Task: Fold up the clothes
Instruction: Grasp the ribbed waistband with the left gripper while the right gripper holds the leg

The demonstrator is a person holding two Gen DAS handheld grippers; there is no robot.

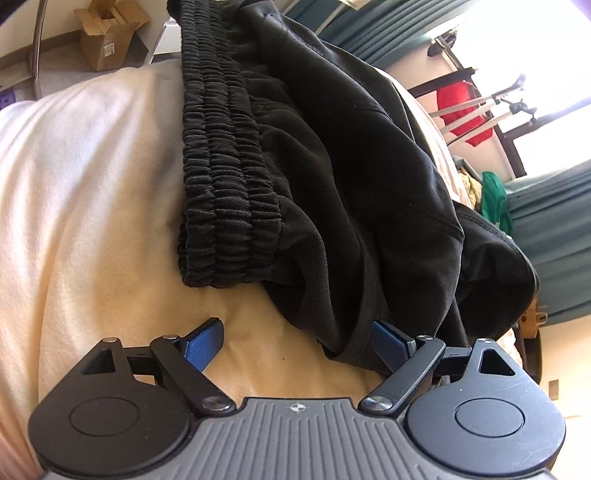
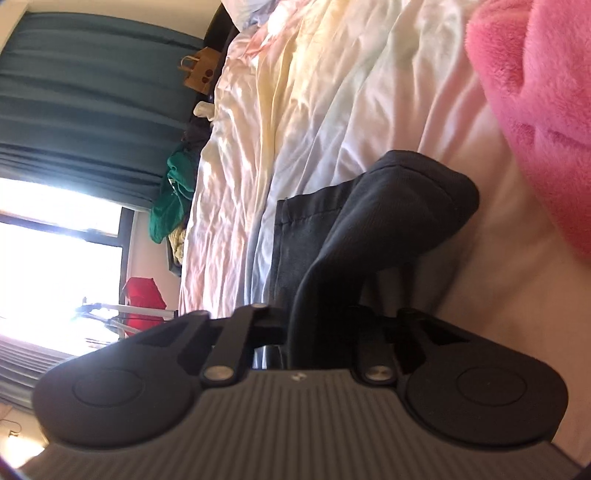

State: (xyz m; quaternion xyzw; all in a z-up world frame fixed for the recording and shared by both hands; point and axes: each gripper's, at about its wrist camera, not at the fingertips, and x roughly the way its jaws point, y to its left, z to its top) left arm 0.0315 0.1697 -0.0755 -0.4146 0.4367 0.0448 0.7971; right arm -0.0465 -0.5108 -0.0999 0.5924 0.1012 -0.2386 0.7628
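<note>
Black trousers (image 1: pixel 332 155) lie bunched on a pale cream sheet (image 1: pixel 92 184), elastic waistband (image 1: pixel 225 177) gathered & facing the left wrist cam. Left gripper (image 1: pixel 297 341) sits low over the sheet w/ its blue pads (image 1: pixel 205 341) spread wide apart; the right-side pad touches the trouser fabric edge, the other rests over bare sheet, nothing pinched between them.

Right wrist cam: right gripper (image 2: pixel 321 314) is clamped on a fold of the dark cloth (image 2: pixel 369 229), which rises from between the fingers & loops back down onto the bedding (image 2: pixel 332 74). Fingertips hidden by fabric. A pink fluffy blanket (image 2: pixel 535 110) lies just beside the garment.

Bkgd: teal curtains (image 2: pixel 85 92), bright window, green cloth (image 2: pixel 171 192), red garment (image 1: pixel 461 110) on a rack, cardboard box (image 1: pixel 107 33).
</note>
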